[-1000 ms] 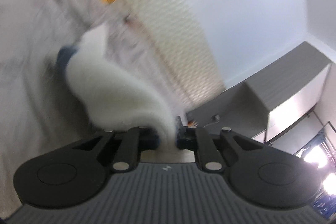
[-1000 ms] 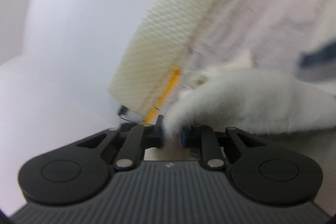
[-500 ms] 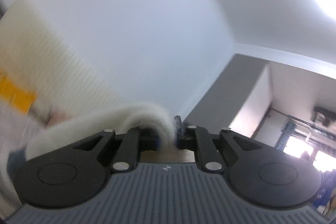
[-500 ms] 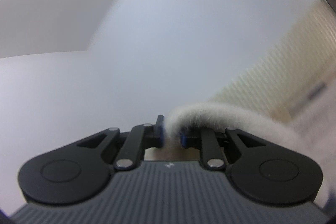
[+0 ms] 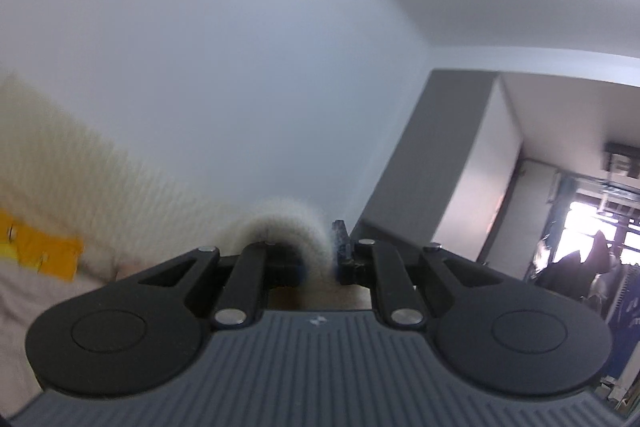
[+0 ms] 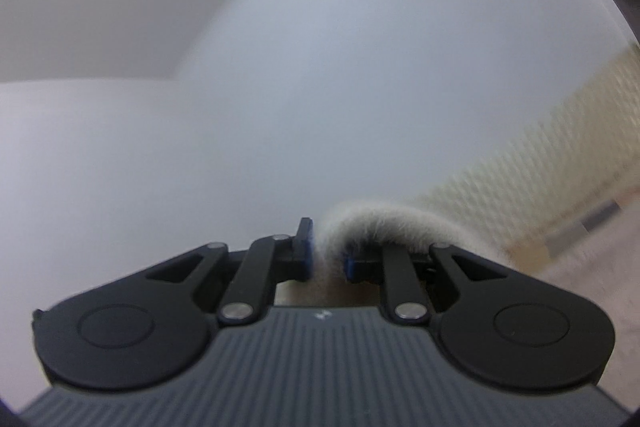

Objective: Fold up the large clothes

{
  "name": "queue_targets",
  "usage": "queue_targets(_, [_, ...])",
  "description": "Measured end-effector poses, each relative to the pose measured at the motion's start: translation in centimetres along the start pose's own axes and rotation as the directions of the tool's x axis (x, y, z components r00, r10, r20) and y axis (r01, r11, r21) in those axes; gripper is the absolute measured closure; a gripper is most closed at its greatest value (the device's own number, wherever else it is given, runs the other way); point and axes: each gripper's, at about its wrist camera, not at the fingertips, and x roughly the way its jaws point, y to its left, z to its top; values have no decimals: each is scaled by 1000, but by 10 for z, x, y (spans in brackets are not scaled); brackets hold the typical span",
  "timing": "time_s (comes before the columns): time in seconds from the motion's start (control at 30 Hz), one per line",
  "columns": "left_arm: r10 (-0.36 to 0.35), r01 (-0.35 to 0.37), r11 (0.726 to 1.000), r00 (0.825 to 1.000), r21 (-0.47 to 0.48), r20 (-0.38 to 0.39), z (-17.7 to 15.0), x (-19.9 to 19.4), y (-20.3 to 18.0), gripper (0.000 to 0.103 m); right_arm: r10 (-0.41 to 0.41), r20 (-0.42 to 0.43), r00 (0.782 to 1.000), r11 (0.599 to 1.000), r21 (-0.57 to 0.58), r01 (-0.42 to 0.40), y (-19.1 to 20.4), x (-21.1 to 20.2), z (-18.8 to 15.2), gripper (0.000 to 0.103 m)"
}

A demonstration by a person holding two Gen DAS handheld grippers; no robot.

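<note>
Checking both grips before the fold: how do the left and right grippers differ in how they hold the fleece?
In the left gripper the fleece arches away to the left; in the right gripper the fleece drapes off to the right. The left view shows a doorway beyond, the right only bare wall. Both are shut on the white fleece, raised level.
</note>
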Motion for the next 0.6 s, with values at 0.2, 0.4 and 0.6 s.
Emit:
queue_targets(0.2, [72, -86, 992, 987, -94, -143, -84, 75, 124, 88, -111, -138, 984, 990, 69, 121, -99, 69, -67, 84])
queue_targets(0.4, [165, -225, 956, 942, -188, -292, -183, 190, 279, 88, -211, -292, 933, 959, 124, 256, -214, 179, -157, 84])
queue_targets(0.6, [226, -345, 910, 877, -229, -425, -286, 286, 431, 88, -285, -373, 883, 913, 175, 369, -313, 292, -257, 84])
